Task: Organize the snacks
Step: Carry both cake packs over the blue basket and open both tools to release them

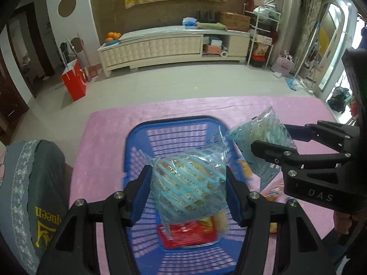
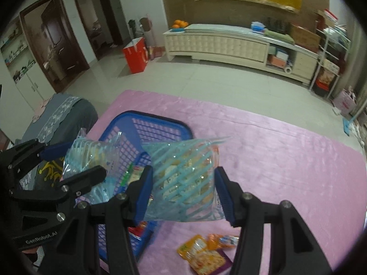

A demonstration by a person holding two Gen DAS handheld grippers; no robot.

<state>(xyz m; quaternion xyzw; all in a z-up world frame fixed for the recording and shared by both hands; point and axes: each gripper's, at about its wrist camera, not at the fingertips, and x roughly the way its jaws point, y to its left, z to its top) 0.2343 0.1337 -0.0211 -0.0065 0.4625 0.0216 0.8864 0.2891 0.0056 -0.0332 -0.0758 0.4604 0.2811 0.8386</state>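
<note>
Both grippers carry clear snack bags with light blue stripes over a blue plastic basket (image 1: 137,137) on a pink cloth. My left gripper (image 1: 187,194) is shut on one striped bag (image 1: 190,183), which hangs above the basket's inside. My right gripper (image 2: 182,192) is shut on a second striped bag (image 2: 183,181), held just right of the basket (image 2: 146,123). In the left wrist view the right gripper (image 1: 277,142) and its bag (image 1: 259,135) show at the right; in the right wrist view the left gripper (image 2: 71,158) and its bag (image 2: 91,155) show at the left. A red packet (image 1: 183,233) lies in the basket.
Orange snack packets (image 2: 201,252) lie on the pink cloth (image 2: 275,160) right of the basket. A grey cushion with yellow lettering (image 1: 39,194) sits left of the basket. Beyond the cloth are bare floor, a red box (image 1: 74,82) and a long white cabinet (image 1: 172,45).
</note>
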